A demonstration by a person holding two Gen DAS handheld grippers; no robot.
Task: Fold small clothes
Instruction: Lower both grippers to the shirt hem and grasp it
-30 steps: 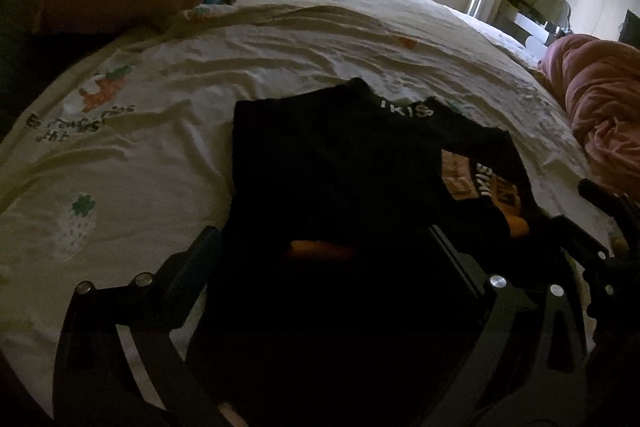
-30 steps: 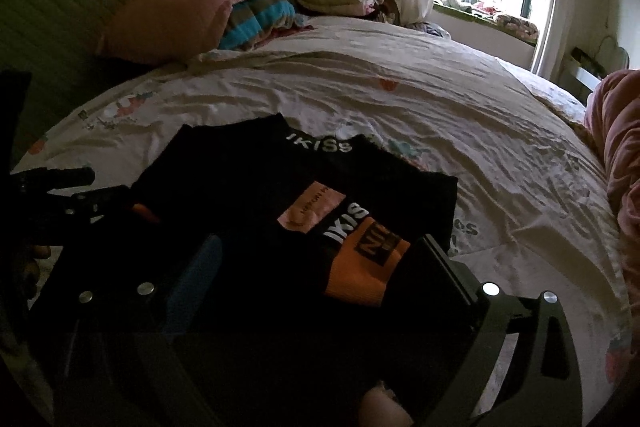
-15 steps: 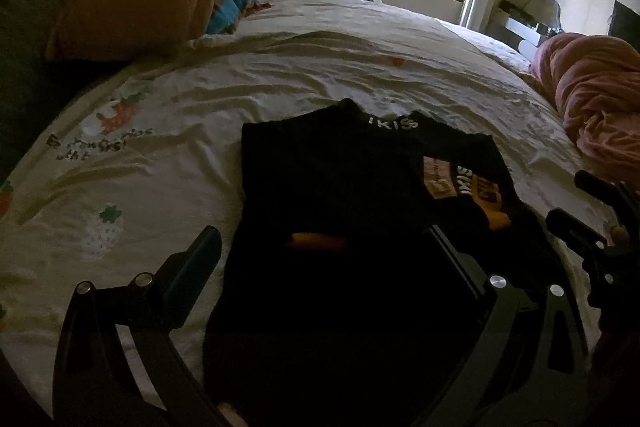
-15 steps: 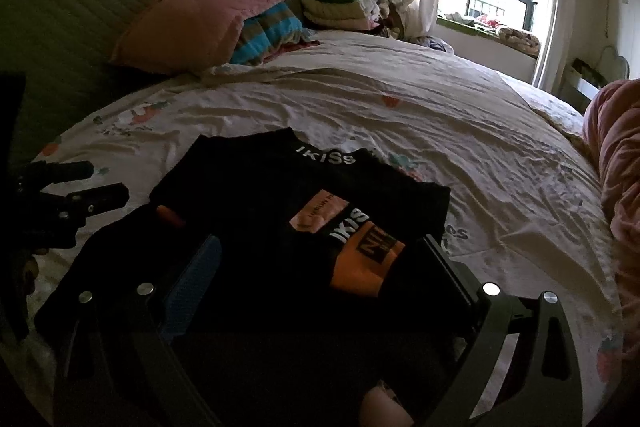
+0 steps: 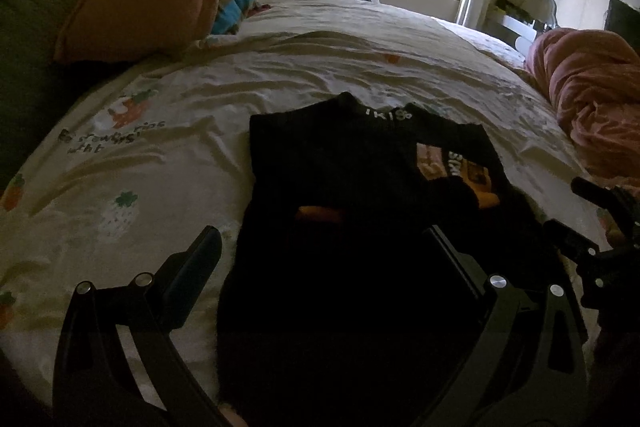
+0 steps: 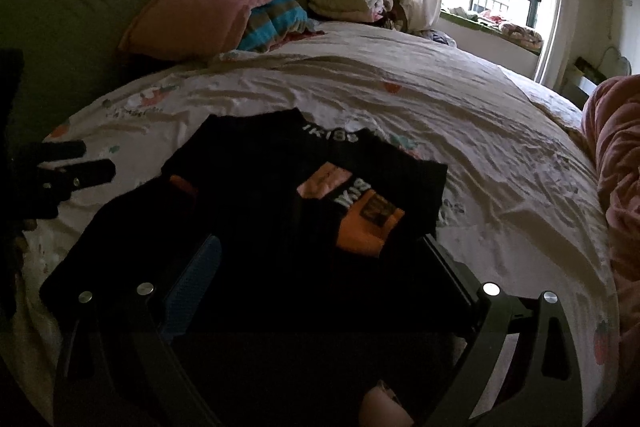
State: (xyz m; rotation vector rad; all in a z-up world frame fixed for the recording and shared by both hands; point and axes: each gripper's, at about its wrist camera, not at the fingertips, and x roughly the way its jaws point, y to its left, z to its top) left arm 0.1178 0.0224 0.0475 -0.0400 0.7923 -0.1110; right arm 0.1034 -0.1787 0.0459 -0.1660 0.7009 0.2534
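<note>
Here the black sweater, with orange patches and white lettering at the collar, lies on the strawberry-print bedsheet straight ahead of both grippers. The left gripper is spread wide, holding nothing; the right gripper likewise gapes empty. A pink pillow lies beyond, to the left.

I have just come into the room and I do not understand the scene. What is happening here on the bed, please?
A person holds a two-finger gripper in each hand over a small black garment with orange patches, which lies on the white printed bed sheet. Its sleeves look already folded in. The left gripper and the right gripper are both open, holding nothing, above its near edge.
</note>
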